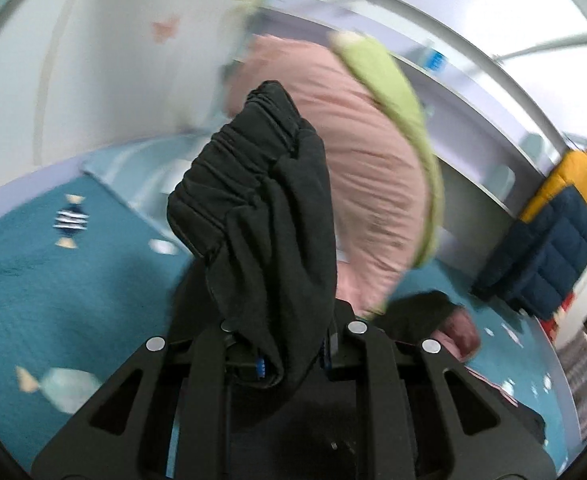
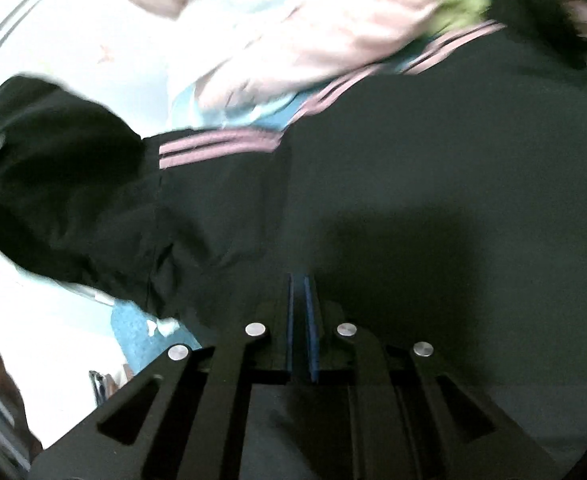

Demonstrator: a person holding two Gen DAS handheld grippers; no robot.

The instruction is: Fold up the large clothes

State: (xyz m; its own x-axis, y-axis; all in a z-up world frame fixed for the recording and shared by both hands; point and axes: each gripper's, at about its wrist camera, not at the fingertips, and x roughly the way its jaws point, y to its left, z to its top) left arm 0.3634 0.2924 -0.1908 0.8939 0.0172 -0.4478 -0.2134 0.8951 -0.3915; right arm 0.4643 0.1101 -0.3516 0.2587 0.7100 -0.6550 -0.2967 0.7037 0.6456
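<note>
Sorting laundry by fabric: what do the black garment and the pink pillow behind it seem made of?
The black garment looks like soft matte knit, probably cotton-blend jersey: gathered elastic waistband, limp drape from the left tool, pink stripes along its side. The pink pillow looks like matte woven cotton, finely creased; blur leaves that uncertain.

left tongs (image 1: 291,360) are clamped on black cloth, right tongs (image 2: 302,328) pressed nearly together, both pointing forward.

You're working over a bed with a teal patterned bedspread (image 1: 53,288); a pink quilt (image 1: 365,168) and a navy-and-yellow puffer jacket (image 1: 549,240) lie on it.
</note>
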